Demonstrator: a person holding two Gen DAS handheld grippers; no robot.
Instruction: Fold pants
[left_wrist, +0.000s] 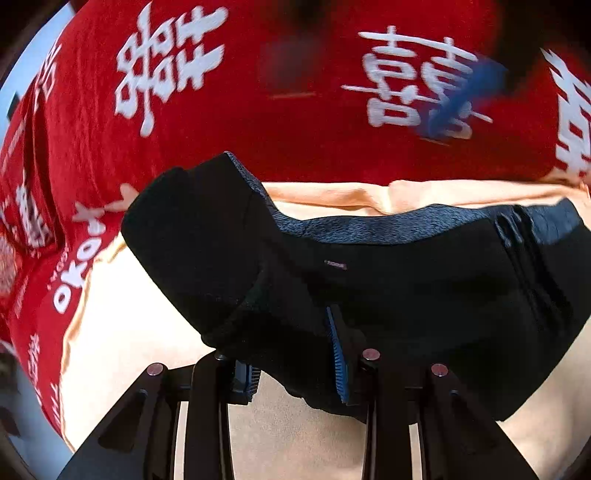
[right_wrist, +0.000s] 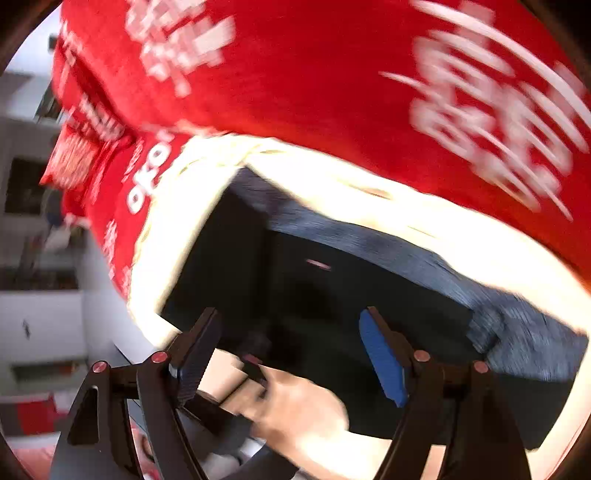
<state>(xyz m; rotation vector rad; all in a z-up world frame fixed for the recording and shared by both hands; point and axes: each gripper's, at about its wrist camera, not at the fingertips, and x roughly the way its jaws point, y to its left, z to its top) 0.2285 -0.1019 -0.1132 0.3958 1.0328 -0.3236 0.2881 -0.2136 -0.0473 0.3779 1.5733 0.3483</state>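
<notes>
The black pants (left_wrist: 388, 295) lie folded in a thick bundle, their grey-blue fleecy lining showing along the far edge and a small label on top. My left gripper (left_wrist: 295, 369) is shut on the bundle's near edge, with black cloth pinched between its blue pads (left_wrist: 338, 363). In the right wrist view the same pants (right_wrist: 332, 295) lie below my right gripper (right_wrist: 291, 354). It hangs above them, open wide, with nothing between its fingers. A person's hand (right_wrist: 295, 406) shows blurred under it at the pants' near edge.
The pants rest on a cream cloth (left_wrist: 147, 332) spread over a red blanket with white characters (left_wrist: 258, 110). A blurred blue and black shape (left_wrist: 461, 96) hovers over the blanket at the far right. White furniture (right_wrist: 37, 314) stands off the blanket's left edge.
</notes>
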